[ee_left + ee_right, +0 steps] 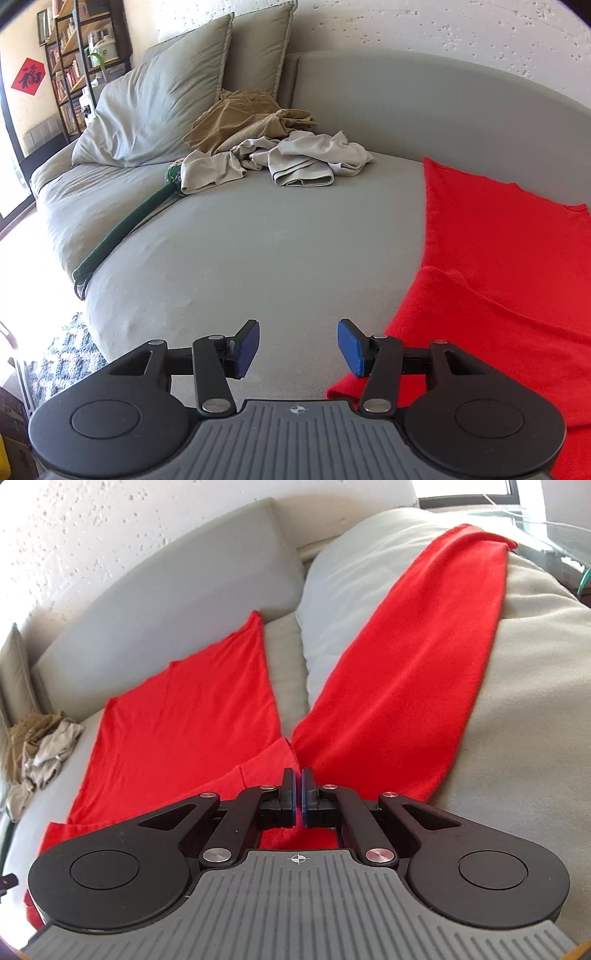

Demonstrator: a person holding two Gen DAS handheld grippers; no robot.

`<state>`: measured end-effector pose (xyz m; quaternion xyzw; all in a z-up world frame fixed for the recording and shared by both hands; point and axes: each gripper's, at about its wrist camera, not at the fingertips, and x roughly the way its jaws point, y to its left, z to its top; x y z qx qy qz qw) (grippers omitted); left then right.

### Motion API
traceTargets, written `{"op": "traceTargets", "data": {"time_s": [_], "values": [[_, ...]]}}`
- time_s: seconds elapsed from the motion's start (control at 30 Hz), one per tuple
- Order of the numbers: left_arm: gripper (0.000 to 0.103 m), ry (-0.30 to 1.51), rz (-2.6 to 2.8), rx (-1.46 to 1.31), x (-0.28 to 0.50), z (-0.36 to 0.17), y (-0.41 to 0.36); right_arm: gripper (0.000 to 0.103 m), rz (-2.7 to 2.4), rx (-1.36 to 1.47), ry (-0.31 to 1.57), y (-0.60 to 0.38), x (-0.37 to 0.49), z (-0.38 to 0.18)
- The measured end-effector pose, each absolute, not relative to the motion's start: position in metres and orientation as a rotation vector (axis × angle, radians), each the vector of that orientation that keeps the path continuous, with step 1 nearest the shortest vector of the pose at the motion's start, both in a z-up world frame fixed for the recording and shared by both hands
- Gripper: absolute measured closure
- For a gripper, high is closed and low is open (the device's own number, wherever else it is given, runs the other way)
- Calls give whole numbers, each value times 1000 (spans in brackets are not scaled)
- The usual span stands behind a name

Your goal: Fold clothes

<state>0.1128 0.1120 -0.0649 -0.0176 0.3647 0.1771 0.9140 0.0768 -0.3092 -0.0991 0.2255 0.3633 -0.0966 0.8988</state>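
Note:
A red long-sleeved garment lies spread on the grey bed, at the right in the left wrist view. My left gripper hovers over bare sheet just left of the garment's near edge, open, with nothing between its blue pads. In the right wrist view the red garment covers the middle, and one long sleeve runs up over a beige blanket. My right gripper is shut at the point where sleeve and body meet, and a fold of red cloth rises to its tips.
A heap of tan and pale grey clothes lies near the headboard, beside two grey pillows. A long dark green object lies along the bed's left side. A bookshelf stands far left. A glass table is beyond the beige blanket.

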Motion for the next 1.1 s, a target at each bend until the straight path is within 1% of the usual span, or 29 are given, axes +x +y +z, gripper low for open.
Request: {"op": "traceTargets", "data": {"time_s": [0.03,0.07,0.1,0.13,0.17,0.2,0.27,0.37,0.43,0.5,0.57,0.6,0.63,0.67,0.7,0.77,0.9,1.0,1.07,1.1], "values": [[53,747,365,-52,114,-63,114,96,-208,468,779,-310,79,-102],[54,741,355,-69,114,-62,116,95,-192,472,761,-307,76,-99],[56,735,339,-83,115,-61,117,85,-171,475,735,-305,73,-96],[57,729,310,-97,116,-61,116,65,-150,479,710,-302,70,-93],[61,725,269,-111,117,-61,115,58,-129,482,685,-300,66,-89],[66,731,219,-123,120,-63,113,55,-109,485,659,-297,63,-86],[73,754,112,-130,127,-71,105,56,-40,470,623,-288,60,-81],[87,788,-23,-91,142,-86,93,64,137,456,664,-266,68,-85],[87,800,-73,-63,152,-96,88,65,172,454,697,-258,72,-90],[83,809,-92,-42,163,-104,85,65,191,449,743,-253,79,-96],[80,845,81,-30,172,-111,95,66,173,432,817,-251,86,-105],[79,846,190,-34,173,-111,102,70,131,410,864,-251,91,-112],[79,844,299,-37,174,-112,109,89,112,420,877,-255,92,-114],[80,838,400,-15,171,-109,114,93,98,434,885,-259,92,-116],[83,820,468,3,168,-106,120,93,83,449,892,-263,92,-117],[83,784,458,-33,162,-98,131,93,80,503,903,-272,91,-121],[83,716,76,-206,159,-82,124,93,82,511,910,-273,93,-123],[81,769,-128,-287,182,-92,101,93,83,491,912,-269,94,-123],[73,836,-98,-272,203,-110,87,92,85,488,911,-269,94,-122],[78,860,-38,-260,214,-119,87,92,87,489,910,-269,93,-122]]}}
